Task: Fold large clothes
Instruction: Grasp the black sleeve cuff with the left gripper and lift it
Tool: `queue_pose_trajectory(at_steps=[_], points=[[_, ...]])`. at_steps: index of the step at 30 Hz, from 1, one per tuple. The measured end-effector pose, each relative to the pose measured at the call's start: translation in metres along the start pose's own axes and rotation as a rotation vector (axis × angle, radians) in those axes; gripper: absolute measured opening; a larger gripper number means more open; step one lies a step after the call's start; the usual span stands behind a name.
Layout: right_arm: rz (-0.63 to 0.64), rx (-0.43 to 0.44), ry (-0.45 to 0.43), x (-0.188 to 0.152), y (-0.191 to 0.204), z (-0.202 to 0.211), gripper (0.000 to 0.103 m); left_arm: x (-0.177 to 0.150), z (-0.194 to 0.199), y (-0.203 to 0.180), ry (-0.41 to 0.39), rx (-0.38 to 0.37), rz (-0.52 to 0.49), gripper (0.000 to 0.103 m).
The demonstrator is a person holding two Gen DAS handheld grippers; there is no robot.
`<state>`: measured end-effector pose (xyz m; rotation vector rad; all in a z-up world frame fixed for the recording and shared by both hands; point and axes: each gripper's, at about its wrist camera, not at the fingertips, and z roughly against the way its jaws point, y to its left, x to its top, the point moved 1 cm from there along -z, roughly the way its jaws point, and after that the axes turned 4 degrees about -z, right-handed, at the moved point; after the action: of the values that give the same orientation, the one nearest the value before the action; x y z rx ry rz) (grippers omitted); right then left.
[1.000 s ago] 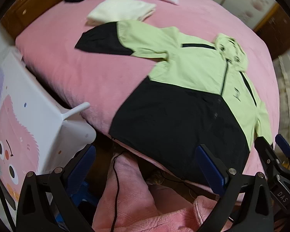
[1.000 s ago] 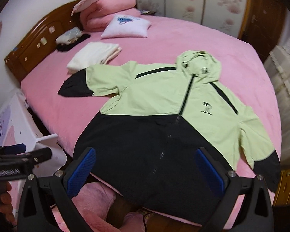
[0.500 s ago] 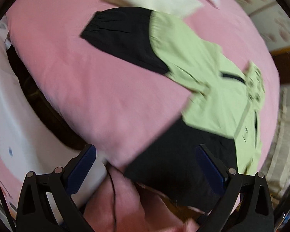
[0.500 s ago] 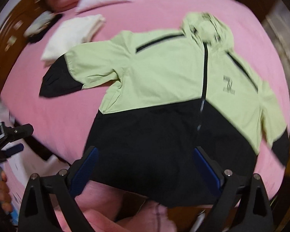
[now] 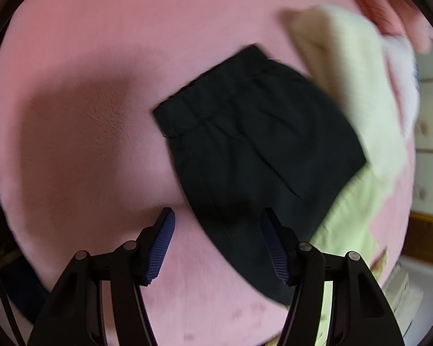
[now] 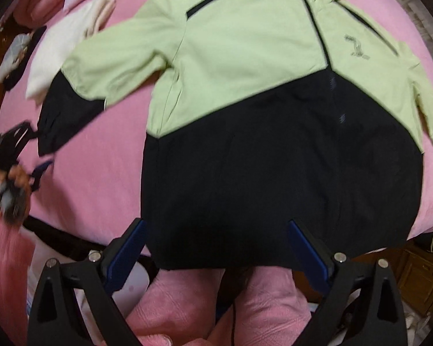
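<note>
The left gripper, its ribbed blue pads half-spread and just closing in, hangs over the black cuff of the jacket's left-hand sleeve without pinching it yet, so I judge the first fold is only about to start. The right gripper stands wide and empty over the near hem. The jacket, thin, smooth shell cloth, pale green above and black below with a hood at the far end, lies flat, zipped and wholly unfolded on the plush pink bedspread.
</note>
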<state>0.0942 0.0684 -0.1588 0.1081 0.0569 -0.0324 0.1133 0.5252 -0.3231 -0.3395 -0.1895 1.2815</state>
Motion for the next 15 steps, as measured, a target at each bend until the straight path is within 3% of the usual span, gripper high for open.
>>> queue_pose_trajectory(at_steps=[2,3,4,5,8,11,15], points=[[-0.012,0.018,0.023,-0.005,0.0,-0.01,0.097,0.004,-0.013,0.004,-0.038,-0.005,0.039,0.054],[-0.019,0.029,0.034,-0.008,-0.001,-0.014,0.097,0.004,-0.014,0.004,-0.063,0.001,0.043,0.043],[-0.023,0.036,0.041,-0.01,-0.002,-0.017,0.097,0.004,-0.014,0.003,-0.092,0.006,0.04,0.019],[-0.027,0.048,0.046,-0.012,-0.003,-0.02,0.097,0.004,-0.011,-0.002,-0.14,-0.013,0.013,0.009],[-0.036,0.08,0.053,-0.015,-0.008,-0.026,0.097,0.003,0.0,-0.018,-0.229,-0.119,-0.067,0.004],[-0.056,0.12,0.057,-0.015,-0.016,-0.029,0.097,-0.003,0.019,-0.038,-0.297,-0.171,-0.147,0.003],[-0.052,0.173,-0.006,-0.009,-0.029,-0.022,0.097,-0.032,0.066,-0.076,-0.406,-0.288,-0.298,0.003]])
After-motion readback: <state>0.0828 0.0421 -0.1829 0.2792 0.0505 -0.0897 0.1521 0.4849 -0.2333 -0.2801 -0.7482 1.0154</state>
